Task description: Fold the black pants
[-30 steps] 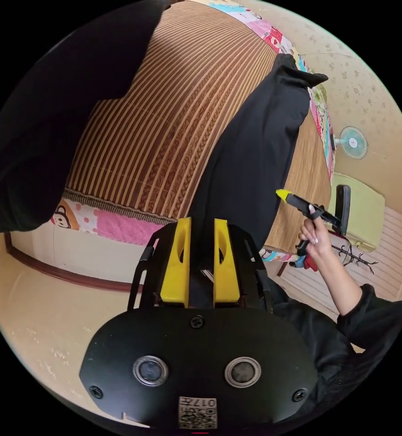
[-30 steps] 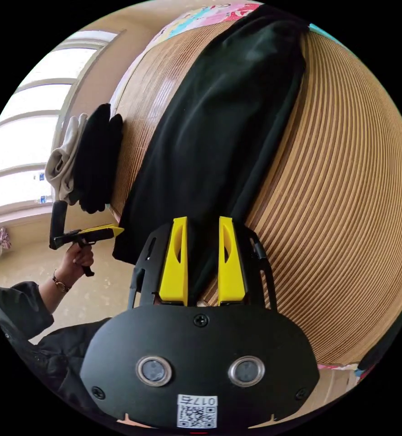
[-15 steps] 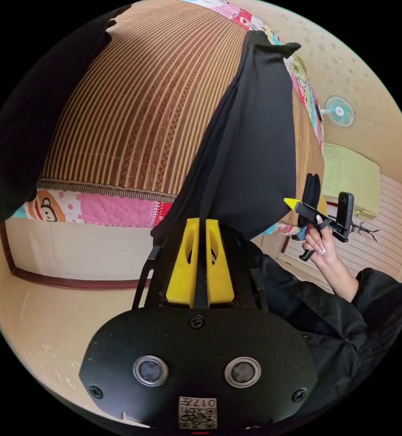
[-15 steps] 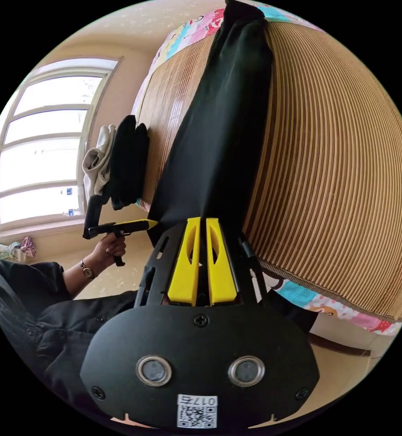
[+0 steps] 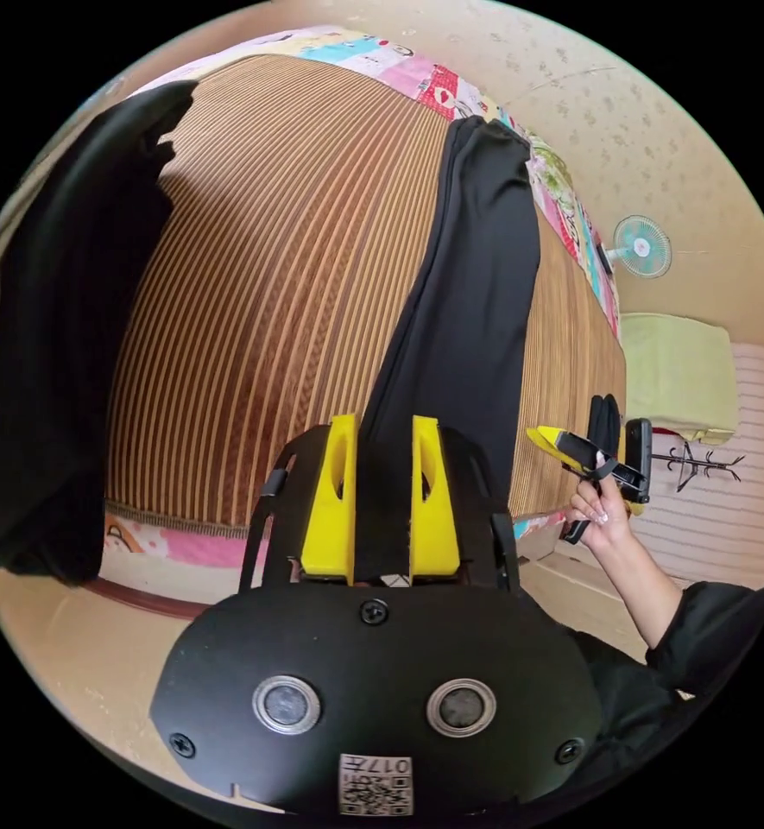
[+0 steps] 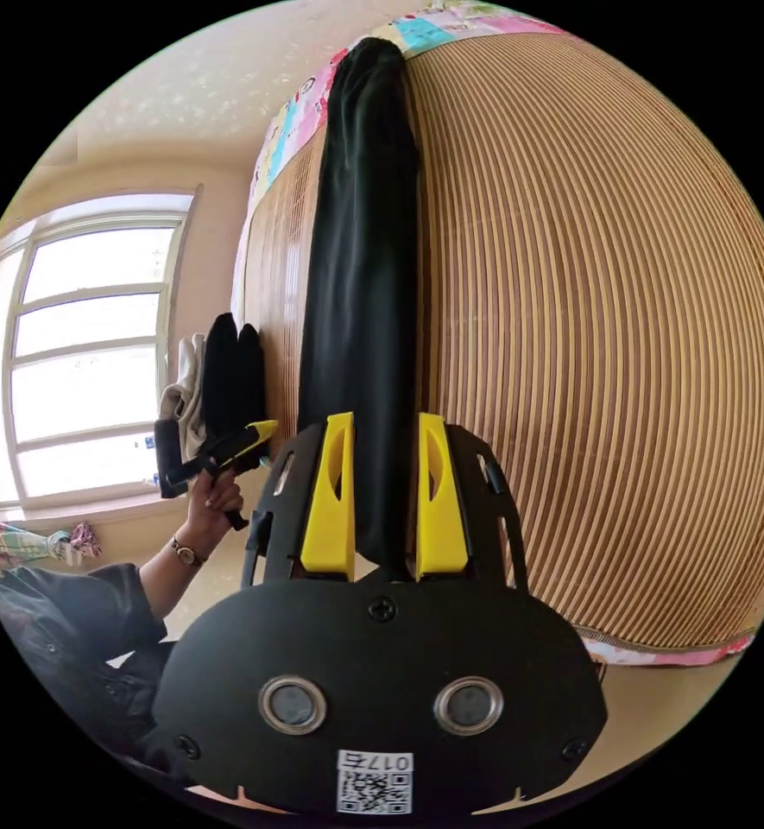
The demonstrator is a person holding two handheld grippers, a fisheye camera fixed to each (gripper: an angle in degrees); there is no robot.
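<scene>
Lying lengthwise on the striped mat (image 5: pixel 269 302), the black pants (image 5: pixel 468 328) are seen between the left gripper (image 5: pixel 382 501)'s parted jaws. In the right gripper view, the right gripper (image 6: pixel 384 501)'s jaws are likewise held apart over the pants; the left hand (image 6: pixel 213 505) is raised beside the bed edge.

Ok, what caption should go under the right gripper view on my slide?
Open right gripper at the near end of black pants stretched long on a striped bamboo mat.
</scene>
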